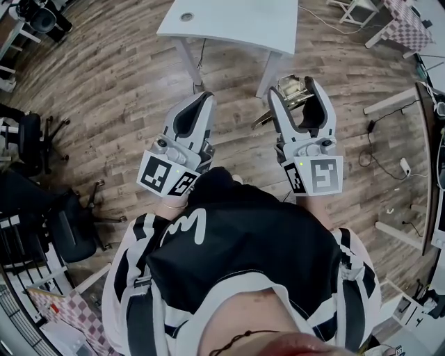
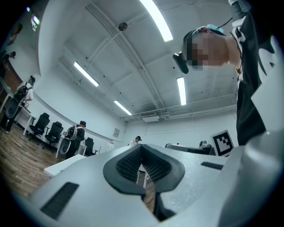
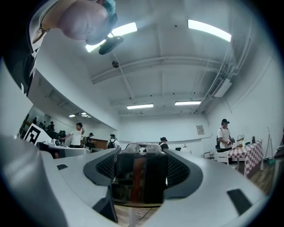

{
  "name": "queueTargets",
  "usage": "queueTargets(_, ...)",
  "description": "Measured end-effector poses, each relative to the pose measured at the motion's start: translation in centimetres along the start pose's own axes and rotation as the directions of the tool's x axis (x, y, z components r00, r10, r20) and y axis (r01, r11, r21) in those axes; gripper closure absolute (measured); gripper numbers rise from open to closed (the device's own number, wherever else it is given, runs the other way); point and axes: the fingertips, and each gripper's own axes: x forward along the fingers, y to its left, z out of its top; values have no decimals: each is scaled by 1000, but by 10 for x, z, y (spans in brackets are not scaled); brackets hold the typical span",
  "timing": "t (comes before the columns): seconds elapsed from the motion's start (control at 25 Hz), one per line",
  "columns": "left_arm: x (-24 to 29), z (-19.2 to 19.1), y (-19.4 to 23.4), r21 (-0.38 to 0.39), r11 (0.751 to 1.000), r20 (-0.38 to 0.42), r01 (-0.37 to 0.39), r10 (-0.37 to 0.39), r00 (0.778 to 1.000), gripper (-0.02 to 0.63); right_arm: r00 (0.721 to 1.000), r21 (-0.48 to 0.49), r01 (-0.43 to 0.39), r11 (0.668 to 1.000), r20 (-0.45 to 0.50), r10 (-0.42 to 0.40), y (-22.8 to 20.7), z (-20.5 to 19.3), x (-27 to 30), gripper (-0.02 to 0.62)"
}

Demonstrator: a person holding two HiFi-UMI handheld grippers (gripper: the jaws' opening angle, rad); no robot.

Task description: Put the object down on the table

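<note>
My right gripper (image 1: 293, 87) is held at waist height over the wooden floor and is shut on a shiny, glassy object (image 1: 290, 90). In the right gripper view the object (image 3: 140, 177) fills the gap between the dark pads (image 3: 179, 170) and reflects the room; what it is I cannot tell. My left gripper (image 1: 206, 96) is beside it at the same height, jaws together and empty. The left gripper view shows its ribbed pads (image 2: 128, 164) meeting, with nothing between them. The white table (image 1: 236, 21) stands just ahead of both grippers, beyond their tips.
Black office chairs (image 1: 42, 139) stand at the left. A checkered-cloth table (image 1: 410, 24) is at the far right, and cables (image 1: 389, 156) with desk legs lie on the floor at the right. Several people (image 3: 224, 133) stand around the room.
</note>
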Motion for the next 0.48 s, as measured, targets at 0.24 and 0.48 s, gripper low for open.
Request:
queueTargets(0.24,2,-3,7,6,1000,-7,-7,7,1000,601,1000,32,6,999,0,-6,-4,-5,10,296)
queueTargets(0.48,17,-10,21,-4,1000,-5,2,-2,1000,601,1000,46,16,999,-10,-16,-15,-15,26,296)
